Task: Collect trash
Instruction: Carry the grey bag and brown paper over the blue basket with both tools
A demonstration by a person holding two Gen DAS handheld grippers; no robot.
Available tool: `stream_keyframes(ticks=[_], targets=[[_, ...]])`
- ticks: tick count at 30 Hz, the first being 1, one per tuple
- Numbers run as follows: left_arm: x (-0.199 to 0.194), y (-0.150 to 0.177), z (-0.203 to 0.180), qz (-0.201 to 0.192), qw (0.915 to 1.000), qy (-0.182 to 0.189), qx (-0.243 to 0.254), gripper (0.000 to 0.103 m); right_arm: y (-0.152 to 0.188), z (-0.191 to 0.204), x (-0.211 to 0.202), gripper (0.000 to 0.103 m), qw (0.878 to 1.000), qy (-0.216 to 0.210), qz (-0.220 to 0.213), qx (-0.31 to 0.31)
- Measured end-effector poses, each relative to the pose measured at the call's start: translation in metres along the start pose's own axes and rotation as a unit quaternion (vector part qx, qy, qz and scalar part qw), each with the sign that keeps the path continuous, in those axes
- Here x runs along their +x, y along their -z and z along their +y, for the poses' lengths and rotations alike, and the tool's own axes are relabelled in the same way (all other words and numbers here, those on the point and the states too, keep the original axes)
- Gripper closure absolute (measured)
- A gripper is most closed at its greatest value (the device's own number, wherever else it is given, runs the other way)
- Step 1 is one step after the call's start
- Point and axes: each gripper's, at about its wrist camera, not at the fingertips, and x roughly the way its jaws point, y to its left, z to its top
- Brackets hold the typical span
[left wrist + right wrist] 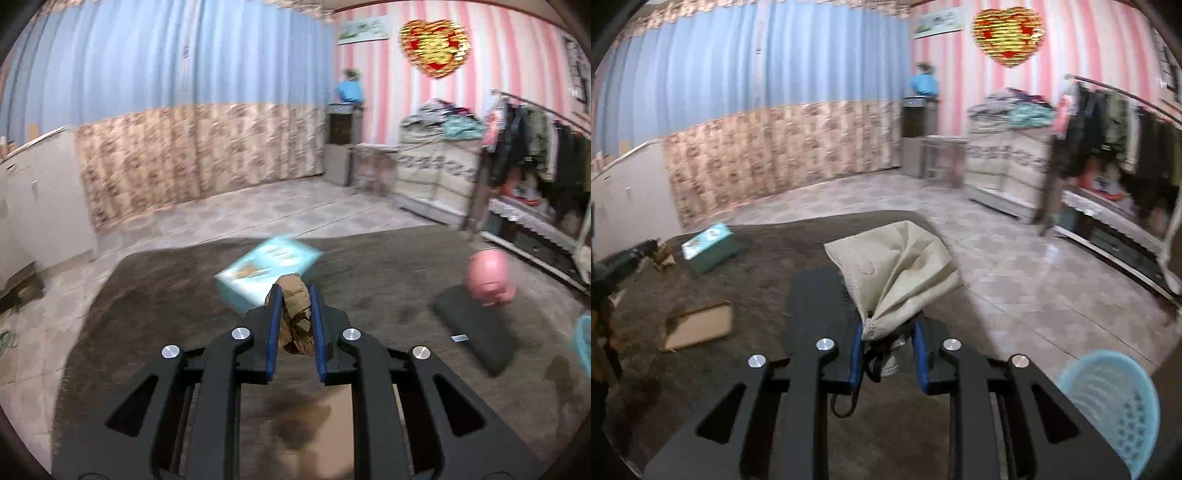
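I keep crumpled brown paper wad pinched in left gripper fingers, cream cloth bag gripped in right gripper, prob. for trash.

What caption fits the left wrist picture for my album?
Left gripper shut on crumpled brown paper, above a brown rug with a teal box.

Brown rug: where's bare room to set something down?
Free: the brown rug between the teal tissue box and cream cloth bag; also the near edge below the flat cardboard piece. Crowded: the black pad with pink ball.
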Motion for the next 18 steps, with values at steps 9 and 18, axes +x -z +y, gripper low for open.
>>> stream_keyframes(ticks=[9,18], targets=[[-0.027,0.006,-0.156,0.003,0.9878,0.143,0.060,0.088,0.044,-0.123,-0.071,0.080,0.991,0.110,-0.013,0.081],[-0.042,0.035,-0.299,0.027,0.9541,0.273,0.121,0.089,0.080,-0.200,-0.107,0.080,0.976,0.176,-0.007,0.129]])
